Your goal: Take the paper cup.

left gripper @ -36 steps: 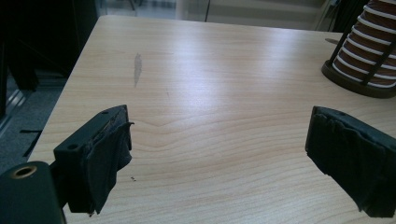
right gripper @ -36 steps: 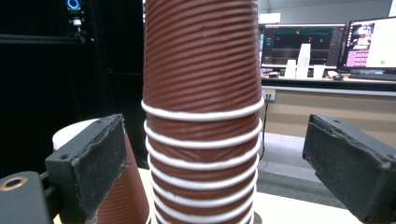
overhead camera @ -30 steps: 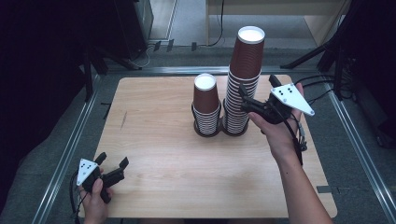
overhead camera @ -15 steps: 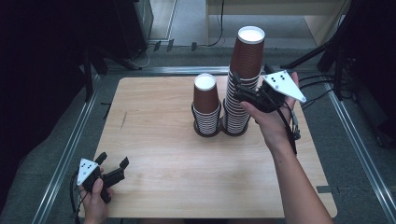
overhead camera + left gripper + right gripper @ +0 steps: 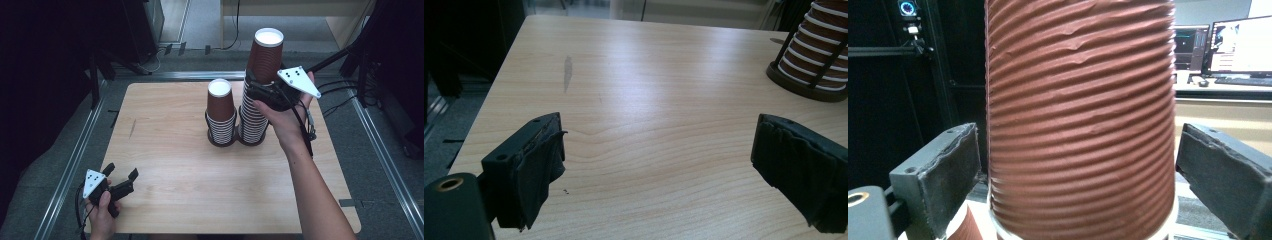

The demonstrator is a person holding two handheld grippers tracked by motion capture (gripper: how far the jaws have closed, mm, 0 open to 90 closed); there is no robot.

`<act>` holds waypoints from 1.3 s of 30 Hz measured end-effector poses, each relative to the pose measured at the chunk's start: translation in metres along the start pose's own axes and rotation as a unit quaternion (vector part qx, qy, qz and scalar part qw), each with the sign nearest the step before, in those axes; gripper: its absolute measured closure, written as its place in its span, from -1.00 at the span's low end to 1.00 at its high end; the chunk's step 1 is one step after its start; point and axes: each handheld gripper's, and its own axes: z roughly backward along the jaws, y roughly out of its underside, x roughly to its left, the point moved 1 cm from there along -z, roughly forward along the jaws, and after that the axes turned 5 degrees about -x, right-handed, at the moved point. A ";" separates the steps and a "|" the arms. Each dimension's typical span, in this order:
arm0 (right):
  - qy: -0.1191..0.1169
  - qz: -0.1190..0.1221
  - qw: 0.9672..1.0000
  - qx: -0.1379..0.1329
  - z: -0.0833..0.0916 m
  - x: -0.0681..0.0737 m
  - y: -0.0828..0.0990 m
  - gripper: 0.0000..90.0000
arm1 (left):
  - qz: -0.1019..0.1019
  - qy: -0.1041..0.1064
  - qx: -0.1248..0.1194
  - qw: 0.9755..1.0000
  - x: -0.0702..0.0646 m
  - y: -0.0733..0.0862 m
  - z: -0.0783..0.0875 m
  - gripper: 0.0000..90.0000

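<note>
High view: right gripper (image 5: 256, 89) wide around the top cup (image 5: 266, 55), shorter stack (image 5: 220, 112) just beside.

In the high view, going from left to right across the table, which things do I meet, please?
Left claw → shorter cup stack → taller cup stack → right claw, at the taller stack.

— What gets cut off in the right gripper view?
— The ribbed top cup (image 5: 1080, 120): its rim runs past the upper edge.
— And from above?
— The right gripper (image 5: 260, 92) hides part of the tall stack (image 5: 256, 112).
</note>
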 end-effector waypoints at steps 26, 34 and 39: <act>0.013 0.013 1.000 -0.002 -0.013 0.004 -0.020 -0.74 | 0.005 0.002 0.000 1.000 0.001 0.000 -0.001 -0.84; 0.015 0.012 1.000 -0.011 -0.015 0.006 -0.033 -0.74 | 0.005 0.003 0.001 1.000 0.001 0.000 -0.001 -0.84; 0.014 0.020 1.000 -0.013 -0.016 0.007 -0.040 -0.74 | 0.007 0.003 0.001 1.000 0.002 0.000 -0.001 -0.84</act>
